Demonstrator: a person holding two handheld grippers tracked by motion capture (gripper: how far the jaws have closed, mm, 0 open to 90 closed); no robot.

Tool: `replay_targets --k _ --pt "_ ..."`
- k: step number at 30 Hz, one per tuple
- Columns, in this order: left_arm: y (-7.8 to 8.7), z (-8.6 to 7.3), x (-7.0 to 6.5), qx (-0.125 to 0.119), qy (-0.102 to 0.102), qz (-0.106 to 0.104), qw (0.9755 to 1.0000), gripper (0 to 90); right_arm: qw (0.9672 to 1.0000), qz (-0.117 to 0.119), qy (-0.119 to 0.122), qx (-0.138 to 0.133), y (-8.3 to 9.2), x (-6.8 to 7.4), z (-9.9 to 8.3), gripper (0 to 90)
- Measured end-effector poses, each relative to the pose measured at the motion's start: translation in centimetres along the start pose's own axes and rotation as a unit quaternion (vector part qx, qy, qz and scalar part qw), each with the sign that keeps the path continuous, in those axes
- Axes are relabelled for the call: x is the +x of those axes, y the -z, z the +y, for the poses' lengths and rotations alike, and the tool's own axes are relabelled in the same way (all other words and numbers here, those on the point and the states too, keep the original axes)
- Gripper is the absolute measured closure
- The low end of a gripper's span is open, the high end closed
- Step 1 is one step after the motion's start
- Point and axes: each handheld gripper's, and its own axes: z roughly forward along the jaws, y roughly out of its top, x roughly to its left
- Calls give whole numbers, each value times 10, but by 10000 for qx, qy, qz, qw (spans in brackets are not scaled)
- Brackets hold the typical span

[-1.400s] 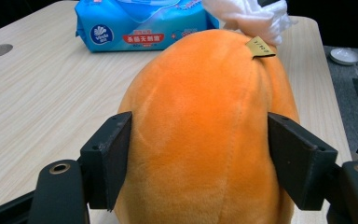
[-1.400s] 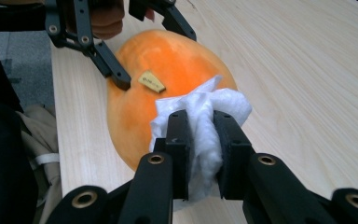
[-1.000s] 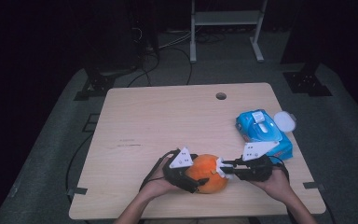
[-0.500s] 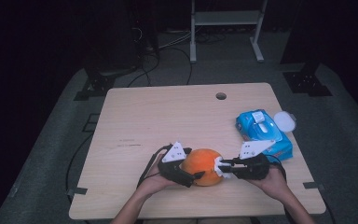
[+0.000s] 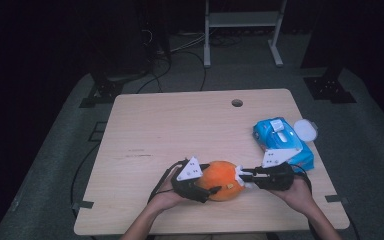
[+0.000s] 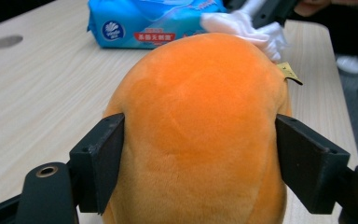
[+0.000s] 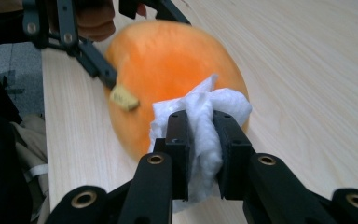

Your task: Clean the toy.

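The left gripper [image 5: 206, 190] has just been closing its jaws, and its 2 black pads now press the flanks of the orange plush toy [image 5: 221, 180] from both sides; in the left gripper view the fuzzy fabric fills the whole gap between them. The right gripper [image 5: 244, 177] stands narrow, clamped on a crumpled white wipe [image 7: 205, 122] whose soft folds bulge out above its fingertips and touch the toy's rounded end.

The toy lies on the table [image 5: 180, 130] near the front edge, between the 2 grippers. It is a smooth, egg-like dome of short pile, with a small tan tag [image 7: 124, 98] sticking out at 1 side.

Just beyond the right gripper lies a blue pack of wet wipes [image 5: 282, 141], glossy plastic, with its round white lid [image 5: 305, 129] flipped open toward the table's right edge. The tabletop is pale wood grain with 1 round cable hole [image 5: 237, 103] near the far edge.
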Motion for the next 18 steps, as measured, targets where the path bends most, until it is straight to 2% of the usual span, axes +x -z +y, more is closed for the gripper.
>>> replay_targets --k 1,3,6,10,13,16,18 --pt "0 1 -2 33 -126 -6 9999 221 10000 29 27 -58 -1 2 3 764" --pt "1 0 -3 53 -204 -21 9998 223 9998 113 82 -146 -2 4 7 764" --pt "4 -2 1 54 -116 -61 9999 223 9998 149 43 -142 -2 4 6 764" --pt "5 -6 6 -25 13 -144 9999 214 10000 57 -44 -4 0 -2 -5 764" --pt "3 -2 1 33 -179 -110 9998 219 9999 67 -105 6 1 -4 -8 764" --pt "1 0 -5 35 -322 -116 9994 218 9999 44 -65 -143 1 -2 1 764" --pt "2 0 -4 75 -304 -134 9994 203 9998 117 -49 -182 -1 -1 5 764"
